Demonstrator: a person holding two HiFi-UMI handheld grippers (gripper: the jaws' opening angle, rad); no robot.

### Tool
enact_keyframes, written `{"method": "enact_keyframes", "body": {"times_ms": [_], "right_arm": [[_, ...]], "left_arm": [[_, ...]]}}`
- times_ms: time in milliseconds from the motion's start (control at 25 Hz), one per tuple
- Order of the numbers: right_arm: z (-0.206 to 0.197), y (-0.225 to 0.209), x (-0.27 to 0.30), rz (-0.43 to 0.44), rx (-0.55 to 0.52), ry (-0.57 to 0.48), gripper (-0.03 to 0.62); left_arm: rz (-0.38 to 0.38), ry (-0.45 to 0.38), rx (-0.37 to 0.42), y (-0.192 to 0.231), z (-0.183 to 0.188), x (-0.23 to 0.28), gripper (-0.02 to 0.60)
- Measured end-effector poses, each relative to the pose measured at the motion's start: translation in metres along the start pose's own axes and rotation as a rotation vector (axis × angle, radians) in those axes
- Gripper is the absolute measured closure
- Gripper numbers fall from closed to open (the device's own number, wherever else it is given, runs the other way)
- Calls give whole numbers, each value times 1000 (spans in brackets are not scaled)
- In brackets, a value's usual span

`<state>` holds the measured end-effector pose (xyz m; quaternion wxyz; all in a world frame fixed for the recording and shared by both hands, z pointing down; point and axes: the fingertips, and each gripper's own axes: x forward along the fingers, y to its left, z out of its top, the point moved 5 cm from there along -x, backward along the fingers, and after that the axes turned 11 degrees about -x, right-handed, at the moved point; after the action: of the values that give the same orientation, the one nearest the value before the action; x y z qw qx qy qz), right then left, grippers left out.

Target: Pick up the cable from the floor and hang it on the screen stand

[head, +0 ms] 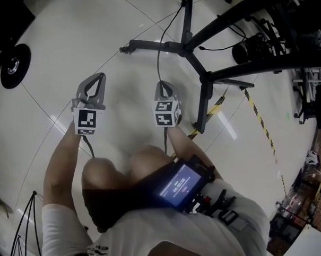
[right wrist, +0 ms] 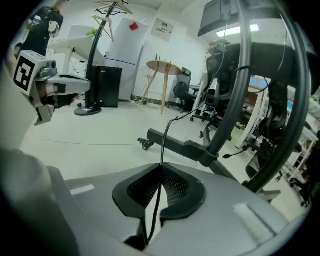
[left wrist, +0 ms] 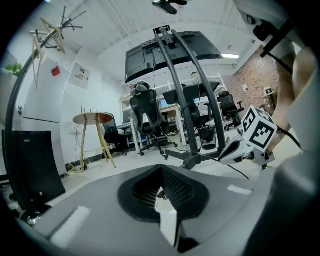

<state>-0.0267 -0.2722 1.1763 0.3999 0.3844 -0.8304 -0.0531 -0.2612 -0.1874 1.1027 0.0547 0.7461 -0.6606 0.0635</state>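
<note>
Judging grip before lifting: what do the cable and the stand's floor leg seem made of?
Cable: thin, black, matte, likely rubber or plastic sheathing; it bends in a soft curve. Stand leg: probably black-painted metal; straight box section, caster at its end.

- The head view looks steeply down from above the person onto the floor point(head: 93, 37); the left gripper point(head: 98, 78) and the right gripper point(head: 163, 85) are close below it.
- Each gripper view sits low, close behind its own jaws, and faces along them.
- Ahead of both jaws, all three views share the base of the screen stand point(head: 187, 44).
- Each gripper view catches the other gripper beside its jaws.
</note>
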Motion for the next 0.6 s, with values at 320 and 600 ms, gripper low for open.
{"method": "enact_keyframes", "body": {"times_ms": [320, 600], "right_arm": [[57, -54, -84, -32, -62, -27, 569], [141, -99, -180, -29, -87, -44, 569]], "left_arm": [[18, 0, -10, -12, 87, 10, 580], [-27, -7, -35, -41, 216, -4, 580]]}}
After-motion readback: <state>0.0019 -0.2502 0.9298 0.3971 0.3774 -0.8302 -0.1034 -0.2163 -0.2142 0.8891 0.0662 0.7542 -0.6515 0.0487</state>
